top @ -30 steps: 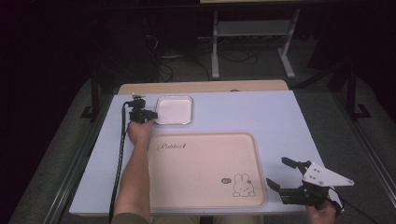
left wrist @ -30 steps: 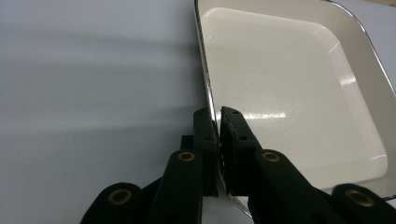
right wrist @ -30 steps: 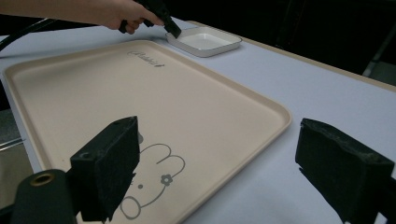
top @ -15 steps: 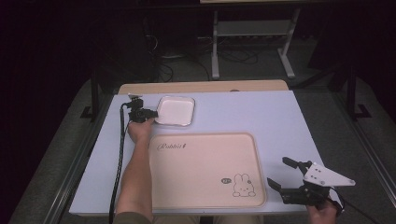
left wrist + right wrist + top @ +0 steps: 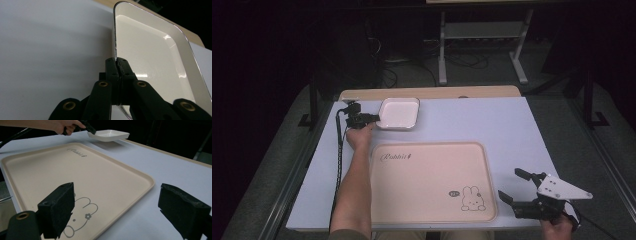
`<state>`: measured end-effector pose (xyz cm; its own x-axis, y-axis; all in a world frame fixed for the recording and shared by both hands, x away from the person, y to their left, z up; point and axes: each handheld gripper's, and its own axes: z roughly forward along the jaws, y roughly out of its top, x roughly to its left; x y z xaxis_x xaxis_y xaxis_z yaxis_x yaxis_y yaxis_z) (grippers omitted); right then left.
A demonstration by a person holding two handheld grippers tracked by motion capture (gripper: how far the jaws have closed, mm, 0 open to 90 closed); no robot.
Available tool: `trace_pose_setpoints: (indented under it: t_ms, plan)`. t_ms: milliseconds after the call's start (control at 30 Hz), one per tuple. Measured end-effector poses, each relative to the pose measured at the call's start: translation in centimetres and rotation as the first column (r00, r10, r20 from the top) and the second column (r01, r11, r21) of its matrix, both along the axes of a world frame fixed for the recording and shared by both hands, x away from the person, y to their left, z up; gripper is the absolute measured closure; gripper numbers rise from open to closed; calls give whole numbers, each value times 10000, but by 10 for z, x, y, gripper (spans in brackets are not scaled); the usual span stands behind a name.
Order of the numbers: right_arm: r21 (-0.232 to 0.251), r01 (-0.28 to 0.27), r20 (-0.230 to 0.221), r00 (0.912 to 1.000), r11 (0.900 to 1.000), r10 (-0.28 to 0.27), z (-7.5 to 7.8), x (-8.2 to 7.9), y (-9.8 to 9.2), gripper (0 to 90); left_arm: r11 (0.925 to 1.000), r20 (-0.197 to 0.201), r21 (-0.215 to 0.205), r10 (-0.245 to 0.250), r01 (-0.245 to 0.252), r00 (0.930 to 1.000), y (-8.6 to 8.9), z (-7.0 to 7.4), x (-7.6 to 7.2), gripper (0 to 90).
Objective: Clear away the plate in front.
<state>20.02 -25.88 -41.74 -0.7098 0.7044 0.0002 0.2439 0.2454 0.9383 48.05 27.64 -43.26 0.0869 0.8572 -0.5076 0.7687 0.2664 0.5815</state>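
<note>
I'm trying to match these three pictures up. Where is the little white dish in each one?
High view: white dish at upper left, beyond the beige tray.
Left gripper view: upper right, its rim pinched by the left tool.
Right gripper view: top centre.
Shared landmark: the white tabletop.

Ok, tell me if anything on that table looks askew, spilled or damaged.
Nothing spilled or broken. The one odd thing: the white dish near the far edge is tipped, its left rim pinched in the left gripper and raised off the table. The beige rabbit tray lies flat and bare.
</note>
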Motion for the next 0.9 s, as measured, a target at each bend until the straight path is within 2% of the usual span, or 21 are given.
trace_pose_setpoints:
  t_ms: [133, 333, 500, 700, 833, 900]
  plan:
    - [1, 59, 12, 10000, 10000, -59, 0, 0, 0, 129, 9998, 215, -198, 75, -71, 9997, 5, 10, -3, 890]
    - [28, 106, 6, 9999, 9999, -106, 0, 0, -1, 129, 9999, 442, -155, -1, 8, 9990, 10, 22, -8, 890]
    - [-17, 76, -8, 10000, 10000, -76, -1, 0, 0, 129, 9997, 776, -237, -69, 88, 9970, 16, 37, -17, 890]
    - [5, 80, 11, 10000, 10000, -80, 0, -1, 1, 129, 9993, 1044, -300, -172, 205, 9944, 16, 50, -26, 890]
    - [8, 84, 20, 10000, 10000, -84, 0, -1, 1, 129, 9984, 1251, -489, -229, 292, 9919, 15, 61, -34, 890]
    - [6, 82, 21, 10000, 10000, -82, 0, -1, 1, 129, 9981, 1219, -528, -253, 319, 9922, 15, 63, -36, 890]
